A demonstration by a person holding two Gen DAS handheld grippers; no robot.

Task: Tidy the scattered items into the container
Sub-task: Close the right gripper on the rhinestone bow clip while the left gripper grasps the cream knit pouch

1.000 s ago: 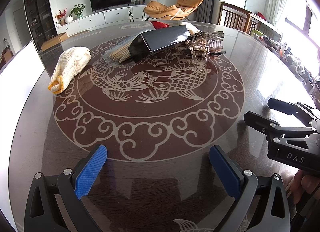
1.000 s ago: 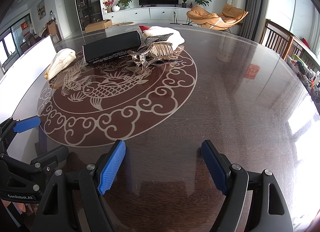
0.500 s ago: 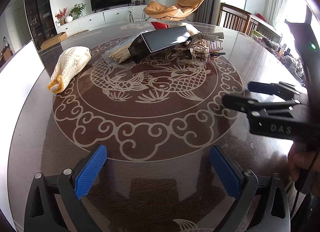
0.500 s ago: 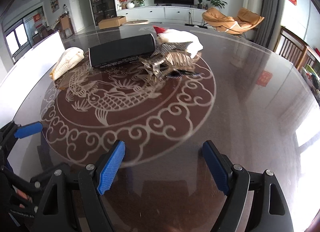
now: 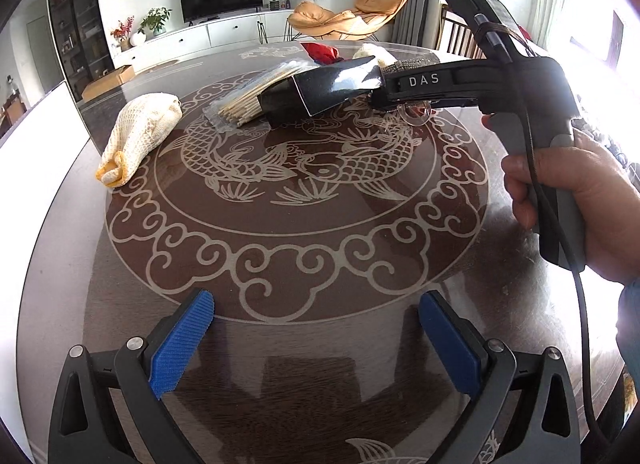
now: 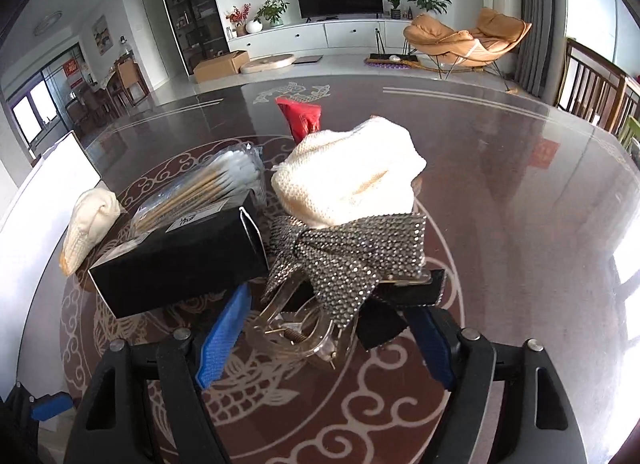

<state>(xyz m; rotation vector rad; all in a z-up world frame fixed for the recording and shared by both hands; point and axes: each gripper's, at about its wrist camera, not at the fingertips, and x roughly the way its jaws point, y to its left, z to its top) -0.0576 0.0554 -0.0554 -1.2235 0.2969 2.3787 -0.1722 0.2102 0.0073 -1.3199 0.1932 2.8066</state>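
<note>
Fingers of the right gripper (image 6: 326,338) are closing around a clear plastic hair clip (image 6: 296,328) with a sparkly bow (image 6: 352,252); the clip sits between the blue pads, though contact is not yet plain. The left gripper (image 5: 316,338) hovers at six o'clock over the counter (image 5: 320,264), its fingers spread wide and empty. Clustered near the clip are a black box (image 6: 176,260) at nine o'clock, a pack of cotton swabs (image 6: 216,180) at eleven, a cream knitted cloth (image 6: 352,180) at twelve and a red packet (image 6: 302,116) beyond. This appears to be the first pickup; next, a firm grip, a lift, then carrying to the container, which no view clearly shows.
</note>
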